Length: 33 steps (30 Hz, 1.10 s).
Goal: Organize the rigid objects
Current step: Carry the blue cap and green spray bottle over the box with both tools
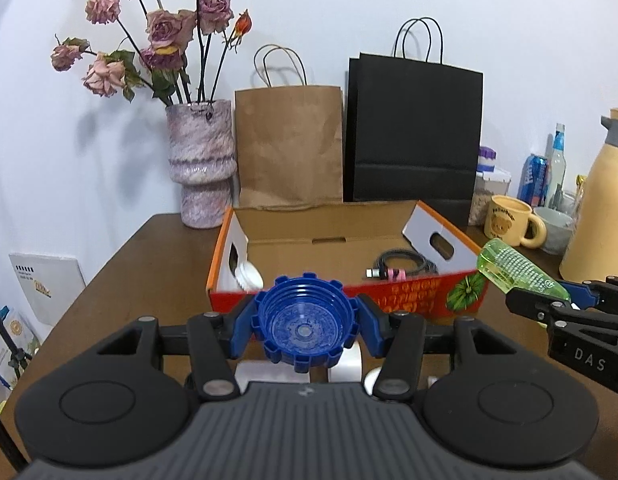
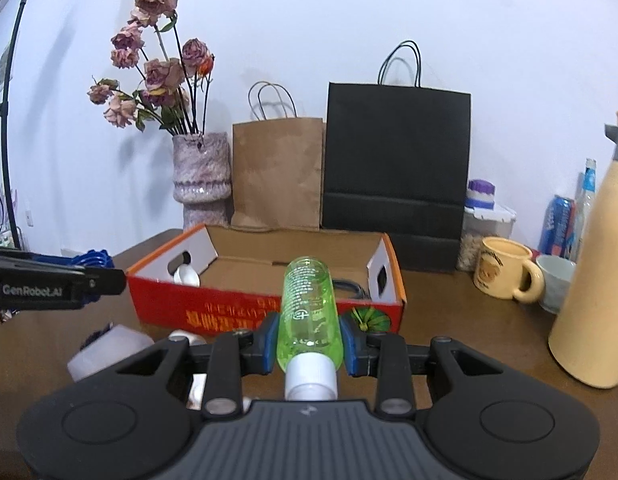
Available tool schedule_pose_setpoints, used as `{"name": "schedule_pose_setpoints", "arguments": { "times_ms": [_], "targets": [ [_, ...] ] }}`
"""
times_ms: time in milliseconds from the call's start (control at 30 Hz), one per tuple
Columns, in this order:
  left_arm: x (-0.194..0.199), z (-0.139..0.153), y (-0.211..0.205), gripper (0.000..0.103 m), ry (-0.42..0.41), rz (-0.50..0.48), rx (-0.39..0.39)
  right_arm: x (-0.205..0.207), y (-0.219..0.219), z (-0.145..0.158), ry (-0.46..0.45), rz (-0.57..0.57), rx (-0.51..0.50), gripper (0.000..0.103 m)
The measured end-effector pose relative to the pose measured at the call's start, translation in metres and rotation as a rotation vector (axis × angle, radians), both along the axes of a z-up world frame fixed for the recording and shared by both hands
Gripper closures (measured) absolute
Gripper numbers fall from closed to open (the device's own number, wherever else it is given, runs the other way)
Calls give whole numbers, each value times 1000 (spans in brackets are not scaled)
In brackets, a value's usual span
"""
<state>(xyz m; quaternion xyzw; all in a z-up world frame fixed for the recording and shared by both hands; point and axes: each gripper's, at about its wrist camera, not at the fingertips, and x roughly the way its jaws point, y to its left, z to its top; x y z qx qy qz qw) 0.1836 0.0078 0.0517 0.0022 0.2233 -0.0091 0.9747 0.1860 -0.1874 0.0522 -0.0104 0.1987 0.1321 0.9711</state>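
Brown table point(image 1: 121, 280), half-hidden cable point(image 1: 405, 262) in box point(image 1: 309, 240); left fingers point(image 1: 245, 320) around blue cap point(image 1: 307, 320), right fingers point(image 2: 269, 344) around green bottle point(image 2: 309, 308).

White wall point(image 1: 389, 0) — brown table point(image 1: 129, 272)

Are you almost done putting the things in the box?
Partly. The cardboard box already holds a black cable and a white thing. In hand: the left gripper carries a blue cap, the right gripper a green bottle. Some white items wait on the table.
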Motion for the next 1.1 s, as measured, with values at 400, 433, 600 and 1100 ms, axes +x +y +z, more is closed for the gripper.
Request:
{"name": "schedule_pose_setpoints", "arguments": {
  "times_ms": [400,433,600,1100],
  "targets": [
    [46,9,7,49,-21,52,-42,55,9,10,-9,-16,42,72],
    [50,10,8,49,-23,58,-43,59,11,9,-7,-18,43,72],
    [69,14,11,49,-38,82,-49,81,14,5,3,-26,48,72],
    [139,7,6,49,-17,134,-44,153,32,0,13,-49,55,72]
  ]
}}
